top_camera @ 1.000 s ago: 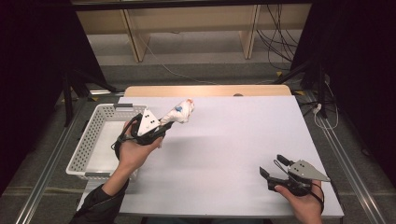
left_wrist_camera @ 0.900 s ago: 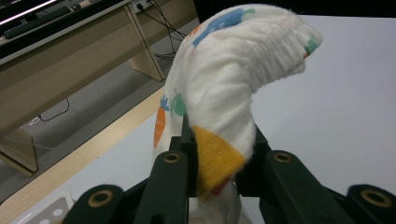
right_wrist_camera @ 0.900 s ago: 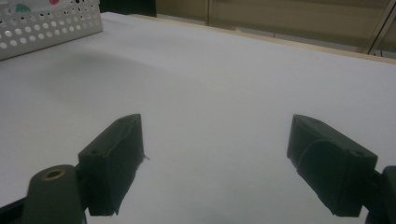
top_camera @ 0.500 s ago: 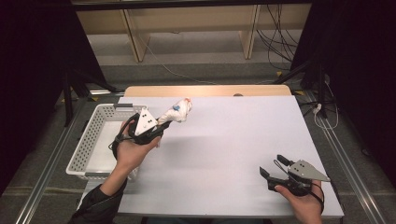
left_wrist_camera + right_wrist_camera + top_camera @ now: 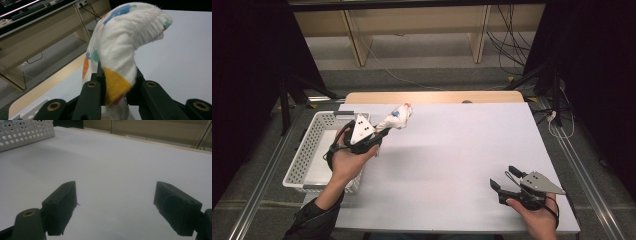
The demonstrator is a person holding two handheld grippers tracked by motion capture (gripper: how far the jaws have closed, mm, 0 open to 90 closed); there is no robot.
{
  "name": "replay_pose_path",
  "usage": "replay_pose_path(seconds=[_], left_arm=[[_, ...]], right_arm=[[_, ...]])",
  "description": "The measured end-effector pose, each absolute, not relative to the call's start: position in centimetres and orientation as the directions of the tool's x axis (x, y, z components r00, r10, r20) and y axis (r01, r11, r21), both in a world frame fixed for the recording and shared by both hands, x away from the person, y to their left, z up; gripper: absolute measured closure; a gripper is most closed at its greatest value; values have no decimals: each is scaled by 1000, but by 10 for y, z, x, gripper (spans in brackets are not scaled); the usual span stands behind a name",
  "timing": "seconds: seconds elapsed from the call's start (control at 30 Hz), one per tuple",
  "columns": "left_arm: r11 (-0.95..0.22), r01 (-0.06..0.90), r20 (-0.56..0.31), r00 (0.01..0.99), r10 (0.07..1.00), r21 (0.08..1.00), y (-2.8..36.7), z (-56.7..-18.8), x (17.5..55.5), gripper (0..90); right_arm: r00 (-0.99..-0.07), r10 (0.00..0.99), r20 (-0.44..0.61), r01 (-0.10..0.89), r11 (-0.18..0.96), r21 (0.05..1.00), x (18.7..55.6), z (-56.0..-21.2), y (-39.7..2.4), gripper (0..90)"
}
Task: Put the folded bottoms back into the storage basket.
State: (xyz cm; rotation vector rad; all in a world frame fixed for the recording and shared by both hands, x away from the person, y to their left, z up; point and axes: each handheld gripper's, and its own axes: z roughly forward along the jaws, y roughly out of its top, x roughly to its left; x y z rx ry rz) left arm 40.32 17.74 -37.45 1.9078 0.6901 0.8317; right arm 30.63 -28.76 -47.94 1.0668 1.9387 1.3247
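Observation:
My left gripper (image 5: pixel 379 134) is shut on a white sock (image 5: pixel 395 118) printed with small carrots and a yellow heel patch. It holds the sock up above the table's left side, just right of the basket. In the left gripper view the sock (image 5: pixel 120 45) rises from between the two black jaws and folds over at the top, and that gripper (image 5: pixel 117 82) pinches it at the yellow patch. My right gripper (image 5: pixel 503 181) rests low at the table's front right, open, with nothing between its jaws. In the right gripper view this gripper (image 5: pixel 115 207) has bare table between its fingertips.
A white perforated basket (image 5: pixel 307 150) stands at the table's left edge, also the basket (image 5: pixel 25 132) at the upper left of the right gripper view. The white table (image 5: pixel 452 150) has a wooden strip along its far edge. Cables and shelving lie beyond it.
The left hand with the sock has drifted slightly toward the table's middle. The right gripper has stayed where it was.

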Motion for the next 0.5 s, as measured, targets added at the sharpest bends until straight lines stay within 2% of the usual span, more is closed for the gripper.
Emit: replay_pose_path(seconds=[0.5], left_arm=[[-419, 129, 267, 599, 755, 899, 187, -373, 402, 765]], right_arm=[[-529, 849, -11, 304, 201, 931, 306, -479, -288, 193]])
